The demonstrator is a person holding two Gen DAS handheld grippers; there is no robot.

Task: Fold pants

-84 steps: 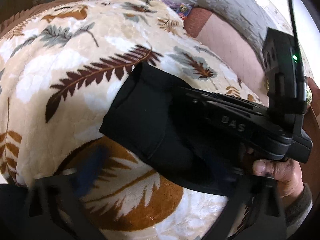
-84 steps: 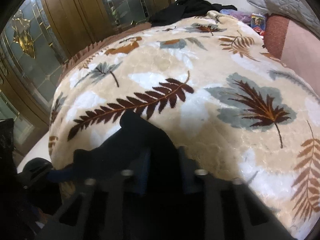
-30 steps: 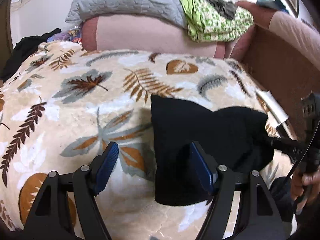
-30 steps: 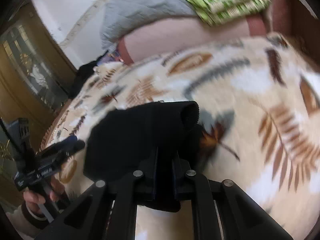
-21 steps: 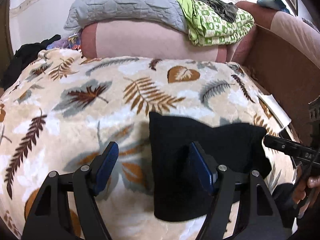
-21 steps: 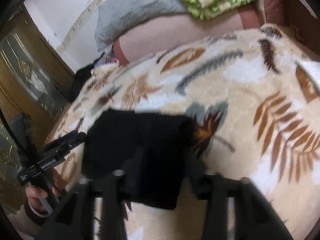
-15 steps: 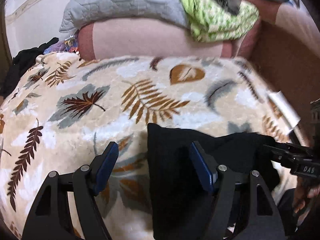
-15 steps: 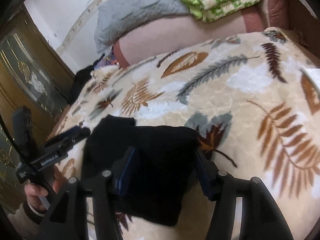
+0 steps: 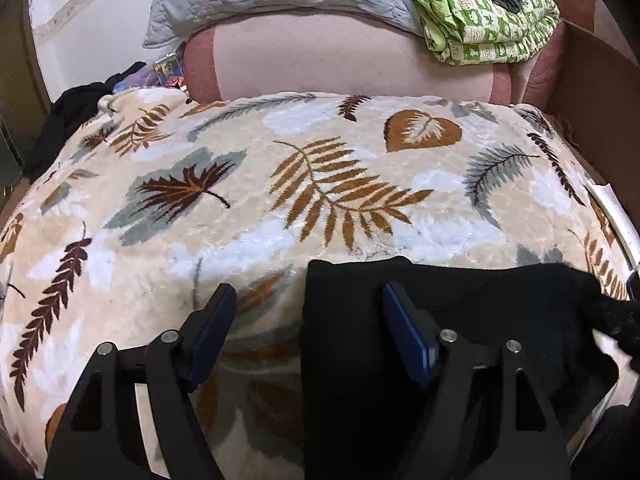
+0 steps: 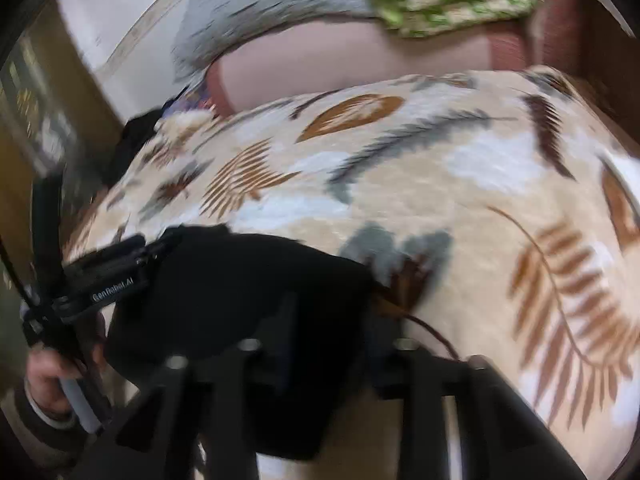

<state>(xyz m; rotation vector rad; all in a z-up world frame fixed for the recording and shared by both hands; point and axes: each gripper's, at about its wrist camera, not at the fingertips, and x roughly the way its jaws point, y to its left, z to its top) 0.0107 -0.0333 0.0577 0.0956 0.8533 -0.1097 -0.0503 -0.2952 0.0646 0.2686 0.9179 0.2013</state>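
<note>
Folded black soft-fabric pants [image 9: 460,320] are lying near the front edge of the leaf-patterned plush blanket [image 9: 320,184], limp and light, best pinched at a folded edge, while left gripper [image 9: 308,332] and right gripper [image 10: 332,332] are both hovering, jaws apart.

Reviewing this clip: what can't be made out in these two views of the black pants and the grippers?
- Black pants, left wrist view: near edge hidden behind the left gripper and cut by the frame.
- Right wrist view: motion blur smears the right gripper; fold layers unreadable.
</note>
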